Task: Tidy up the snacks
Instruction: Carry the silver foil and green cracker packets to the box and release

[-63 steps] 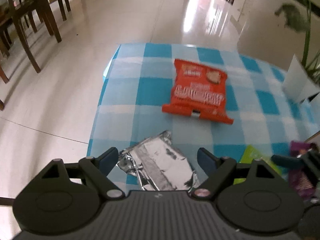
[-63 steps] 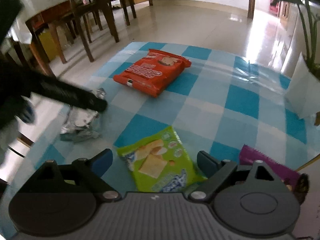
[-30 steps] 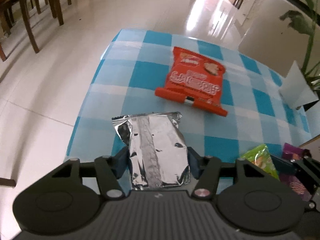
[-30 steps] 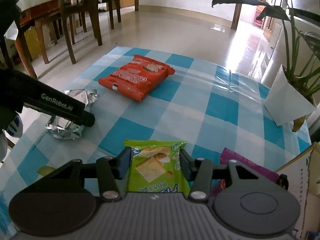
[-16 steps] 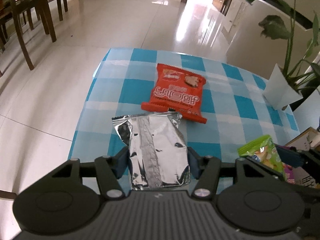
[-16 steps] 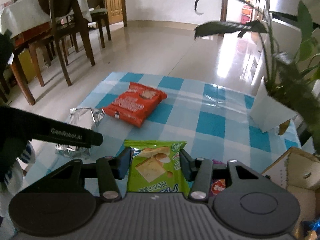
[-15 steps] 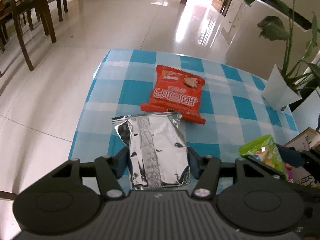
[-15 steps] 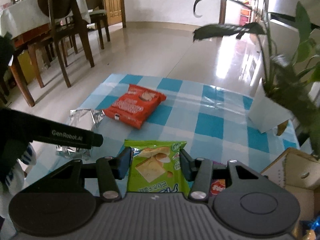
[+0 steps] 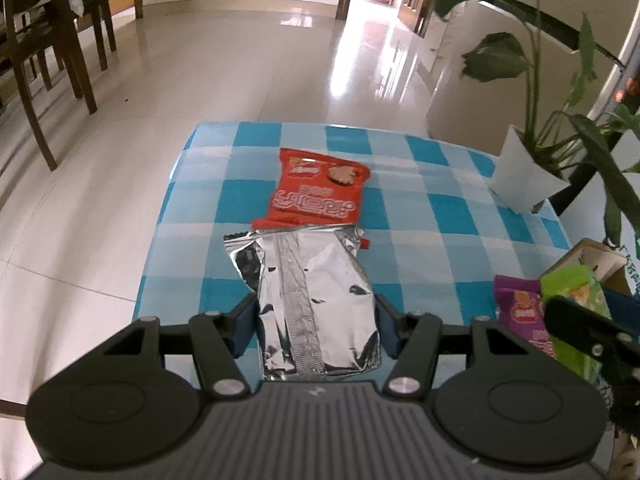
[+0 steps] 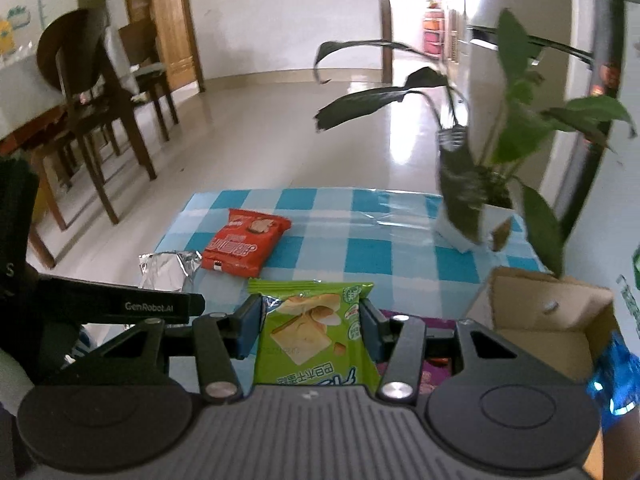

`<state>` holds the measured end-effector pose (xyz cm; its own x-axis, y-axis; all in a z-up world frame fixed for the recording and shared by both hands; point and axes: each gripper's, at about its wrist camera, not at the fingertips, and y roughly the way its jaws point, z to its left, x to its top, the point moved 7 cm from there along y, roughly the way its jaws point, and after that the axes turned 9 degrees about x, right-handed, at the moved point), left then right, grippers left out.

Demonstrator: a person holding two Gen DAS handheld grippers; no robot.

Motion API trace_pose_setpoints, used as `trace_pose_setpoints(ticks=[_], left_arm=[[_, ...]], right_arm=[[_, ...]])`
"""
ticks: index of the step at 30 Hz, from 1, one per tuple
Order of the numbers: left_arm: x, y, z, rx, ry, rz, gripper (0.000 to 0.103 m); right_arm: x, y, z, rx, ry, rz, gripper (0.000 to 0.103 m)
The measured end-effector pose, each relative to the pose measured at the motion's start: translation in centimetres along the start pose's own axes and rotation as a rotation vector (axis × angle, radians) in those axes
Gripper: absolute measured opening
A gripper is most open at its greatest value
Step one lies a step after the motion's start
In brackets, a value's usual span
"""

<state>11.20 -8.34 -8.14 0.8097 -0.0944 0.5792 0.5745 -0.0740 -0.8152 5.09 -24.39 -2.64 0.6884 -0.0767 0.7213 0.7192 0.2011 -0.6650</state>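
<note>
Beside the cardboard box, right gripper clamping green snack packet.

Black ribbed gripper bodies, blue-padded jaws, silver screws, "GenRobot.AI" lettering.

left gripper, right gripper — both clamped, raised

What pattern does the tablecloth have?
The tablecloth is checked blue and white, clearest in the left wrist view.
</note>
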Motion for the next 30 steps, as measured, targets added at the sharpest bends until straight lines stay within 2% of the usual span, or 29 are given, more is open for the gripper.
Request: trace_pose_setpoints(ticks=[20, 26, 30], left_arm=[[-0.2, -2.0, -3.6, -0.038, 0.061, -0.081, 0.059], [-0.4, -2.9, -5.4, -0.087, 0.092, -0.098, 0.059], [-1.0, -3.9, -7.4, -0.169, 0.108, -0.094, 0.059]], right_arm=[[1.1, -3.9, -3.9, -0.032, 0.044, -0.088, 0.057], [1.1, -5.7, -7.0, -0.071, 0.091, -0.123, 0.057], [0.9, -6.8, -8.7, -0.102, 0.11, -0.133, 0.057]])
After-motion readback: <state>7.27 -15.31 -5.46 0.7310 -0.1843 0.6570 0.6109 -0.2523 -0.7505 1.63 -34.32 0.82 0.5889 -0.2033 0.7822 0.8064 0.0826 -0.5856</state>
